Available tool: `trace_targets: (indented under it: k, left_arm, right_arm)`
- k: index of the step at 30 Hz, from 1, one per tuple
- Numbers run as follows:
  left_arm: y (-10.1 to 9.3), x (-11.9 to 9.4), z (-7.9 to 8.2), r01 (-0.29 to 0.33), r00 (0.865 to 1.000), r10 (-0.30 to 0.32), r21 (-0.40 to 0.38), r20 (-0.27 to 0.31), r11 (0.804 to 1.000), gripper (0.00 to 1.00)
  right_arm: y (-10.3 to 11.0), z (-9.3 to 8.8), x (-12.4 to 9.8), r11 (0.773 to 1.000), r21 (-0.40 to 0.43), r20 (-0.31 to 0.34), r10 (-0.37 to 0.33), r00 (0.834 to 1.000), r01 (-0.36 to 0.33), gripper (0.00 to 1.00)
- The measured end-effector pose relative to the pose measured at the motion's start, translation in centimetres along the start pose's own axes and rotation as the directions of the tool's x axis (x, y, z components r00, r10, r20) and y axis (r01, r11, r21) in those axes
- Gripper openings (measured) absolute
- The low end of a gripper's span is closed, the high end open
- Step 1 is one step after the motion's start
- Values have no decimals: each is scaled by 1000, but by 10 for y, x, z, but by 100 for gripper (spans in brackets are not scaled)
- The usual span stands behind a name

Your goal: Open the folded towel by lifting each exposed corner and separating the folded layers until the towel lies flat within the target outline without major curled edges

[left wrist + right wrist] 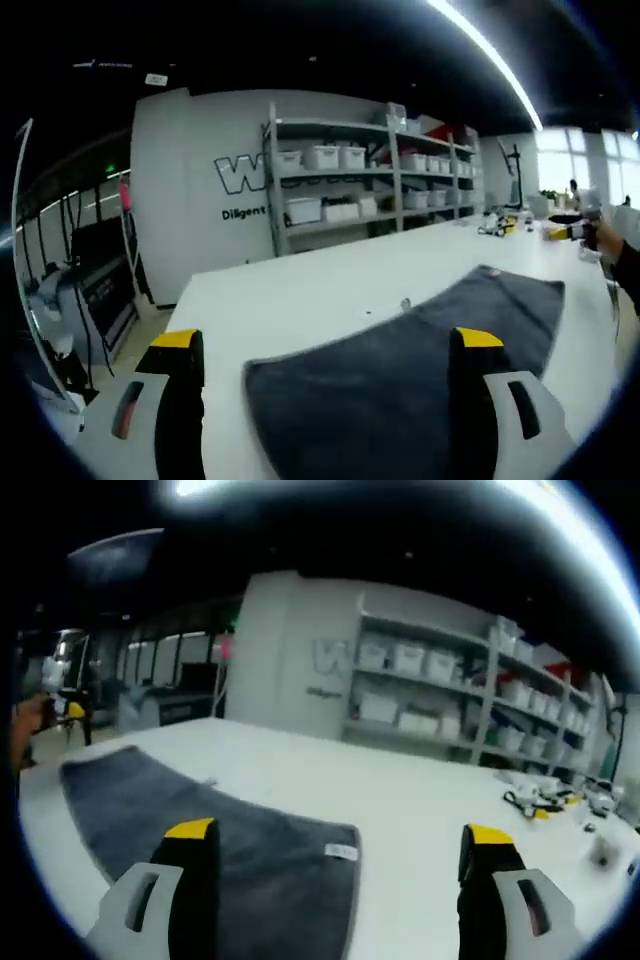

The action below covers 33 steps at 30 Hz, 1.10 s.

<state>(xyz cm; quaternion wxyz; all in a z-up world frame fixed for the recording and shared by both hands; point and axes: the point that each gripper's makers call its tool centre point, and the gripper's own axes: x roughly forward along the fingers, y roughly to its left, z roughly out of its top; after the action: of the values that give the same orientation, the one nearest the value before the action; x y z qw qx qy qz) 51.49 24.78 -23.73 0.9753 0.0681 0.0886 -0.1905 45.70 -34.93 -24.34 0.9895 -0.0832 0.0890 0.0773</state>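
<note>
In the left gripper view, the left tool (328, 365) hangs over the near edge of a white worktop (300, 290), its yellow-tipped jaws spread wide and holding nothing. A dark grey towel (400, 375) lies flat between and beyond the jaws, running away toward the right; its near left corner sits just inside the left jaw, and its far end shows a straight edge with a slight bump at one corner. White worktop lies open to the left of the towel and beyond it. Behind stands a grey wall (190, 190) carrying a large outlined "W" and, below it, the word "Diligent", both cut off by metal shelving (370, 175) loaded with white bins. A ceiling light strip (485, 55) crosses the upper right. At the far right a hand (592, 232) with another yellow-tipped tool shows at the worktop's edge.

In the right gripper view, the right tool (340, 850) is likewise spread apart and empty above the worktop (420, 810). The towel (220, 830) stretches from the left jaw away to the left, its right corner bearing a small white label (341, 852) whose print is too small to read. Bare worktop opens to the right, where small tools and cables (540, 800) lie near the far edge. Shelving (450, 695) with white bins lines the back wall.
</note>
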Motion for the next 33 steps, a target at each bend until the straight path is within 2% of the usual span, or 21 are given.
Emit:
trace_targets:
  k: [2, 4, 10, 15, 20, 23, 26, 28, 29, 33]
  left_arm:
    - [-9, -25, -6, -6, 1000, 7, 27, -13, 1000, 100]
    - [-15, -46, -10, -11, 1000, 11, 39, -6, 999, 100]
    - [-39, -102, -22, 9, 1000, -9, 29, 26, 1000, 100]
    - [-51, -131, -30, 13, 998, -13, -1, 65, 1000, 100]
    - [-77, -157, -47, 41, 997, -43, 43, 60, 998, 100]
    - [-90, -168, -53, 67, 995, -70, 50, 73, 997, 100]
    - [-107, -172, -56, 106, 987, -114, 74, 114, 992, 100]
    - [-119, -168, -68, 160, 983, -166, 82, 72, 984, 100]
    - [-118, -166, -71, 152, 986, -157, 71, 63, 986, 100]
    - [-107, -167, -70, 87, 993, -92, 70, 71, 994, 100]
  right_arm:
    - [14, -2, -19, 1000, -11, -3, 6, 1000, -6, 100]
    - [30, 0, -41, 1000, -8, 27, 19, 999, -19, 100]
    - [63, -9, -92, 998, 1, 72, 62, 996, -62, 100]
    - [71, -17, -123, 997, -4, 118, 71, 990, -71, 100]
    - [70, -38, -143, 997, 11, 112, 72, 991, -74, 100]
    - [69, -47, -149, 995, 52, 134, 75, 988, -82, 100]
    - [75, -64, -141, 991, 75, 151, 95, 984, -108, 100]
    - [88, -82, -136, 981, 111, 91, 152, 984, -162, 100]
    - [91, -86, -135, 978, 120, 78, 161, 984, -170, 100]
    - [87, -74, -146, 988, 86, 120, 117, 986, -127, 100]
